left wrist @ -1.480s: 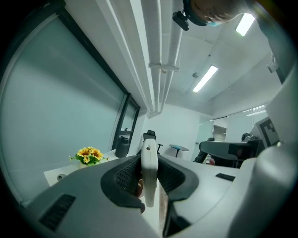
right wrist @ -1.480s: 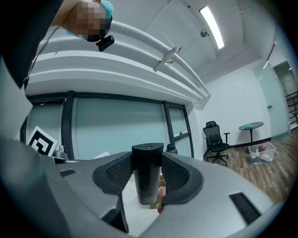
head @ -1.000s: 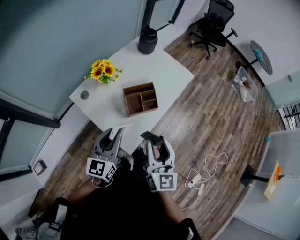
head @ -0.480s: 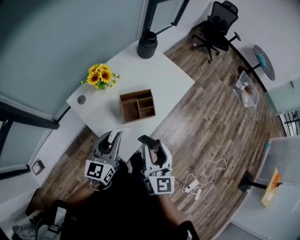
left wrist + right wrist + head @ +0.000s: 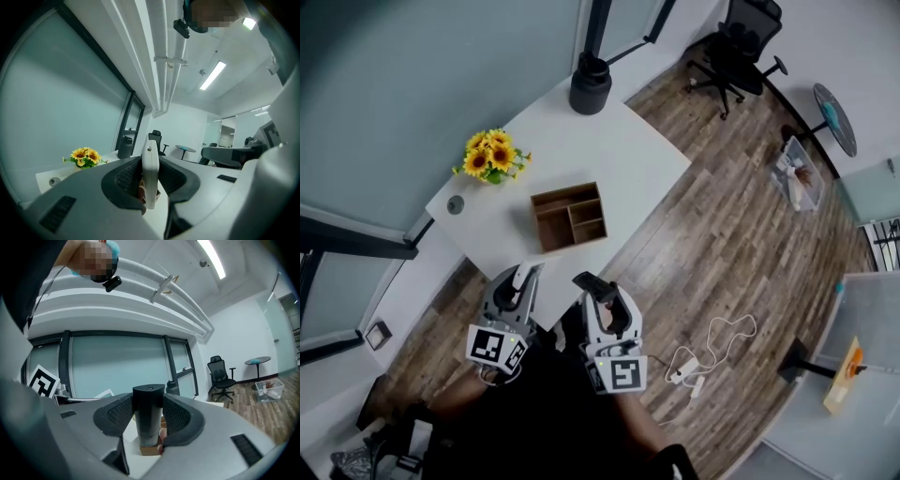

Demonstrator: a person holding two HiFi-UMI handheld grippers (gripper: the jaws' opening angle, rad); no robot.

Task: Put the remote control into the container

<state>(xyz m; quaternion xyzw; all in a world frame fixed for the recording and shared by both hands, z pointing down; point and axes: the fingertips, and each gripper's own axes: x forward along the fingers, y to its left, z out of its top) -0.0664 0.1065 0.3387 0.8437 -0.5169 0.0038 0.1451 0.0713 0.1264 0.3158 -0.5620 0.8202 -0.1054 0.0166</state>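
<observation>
Two grippers in view, both held low at the near edge of the table (image 5: 623, 150).

Left gripper (image 5: 525, 277): jaws clamped on one white remote (image 5: 528, 271). In the left gripper view the white remote (image 5: 150, 171) stands edge-on and upright between the padded jaws of the left gripper (image 5: 150, 183), its tip above them.

Right gripper (image 5: 600, 287): jaws clamped on one black remote (image 5: 592, 280). In the right gripper view the black remote (image 5: 149, 418) stands upright in the right gripper (image 5: 149, 430), pressed by both pads.

Remotes counted: two, one white and one black. Neither is in the container.

Container (image 5: 568, 200): one brown wooden box, open-topped and divided into compartments. It sits on the table beyond both grippers, apart from them. No contents can be made out in it.

Other items on the table: one bunch of sunflowers (image 5: 487, 156) near the left edge, and one dark jug (image 5: 590, 84) at the far corner. One office chair (image 5: 742, 42) stands on the wood floor beyond.
</observation>
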